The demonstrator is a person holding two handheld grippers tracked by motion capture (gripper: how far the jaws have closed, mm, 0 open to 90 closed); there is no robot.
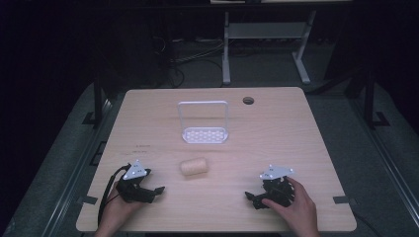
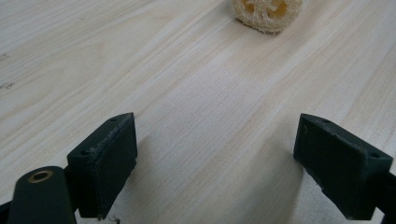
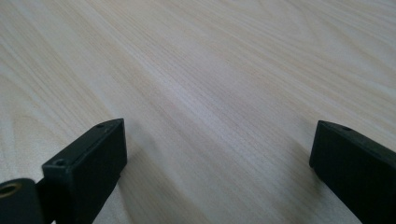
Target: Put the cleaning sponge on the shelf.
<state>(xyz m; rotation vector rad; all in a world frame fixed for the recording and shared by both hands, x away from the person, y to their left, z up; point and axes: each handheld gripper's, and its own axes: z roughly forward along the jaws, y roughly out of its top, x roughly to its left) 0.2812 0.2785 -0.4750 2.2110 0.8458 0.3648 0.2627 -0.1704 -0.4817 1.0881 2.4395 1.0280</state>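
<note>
Two tools, left tool (image 1: 150, 189) and right tool (image 1: 253, 197), both released; one loofah (image 1: 193, 167), one white rack (image 1: 204, 135).

A white wire rack (image 1: 204, 123) stands on the wooden table (image 1: 276, 133).

On my feed the counter (image 1: 296, 143) is pale blond wood with fine straight grain lines, streaked lighter and darker in both gripper views, and it has one dark round hole (image 1: 248, 100) near its far edge. The loofah (image 1: 194, 167) I see is creamy yellow-beige; in the left gripper view its cut end (image 2: 267, 13) shows a web of off-white fibre around golden hollows. The rack (image 1: 204, 123) is white, its base dotted with a honeycomb of small holes. My left gripper (image 1: 150, 190) and right gripper (image 1: 254, 200) are black, each topped with a light grey plate. The fingers (image 2: 105, 163) are matte black, with a brass-coloured ring beside one.
</note>
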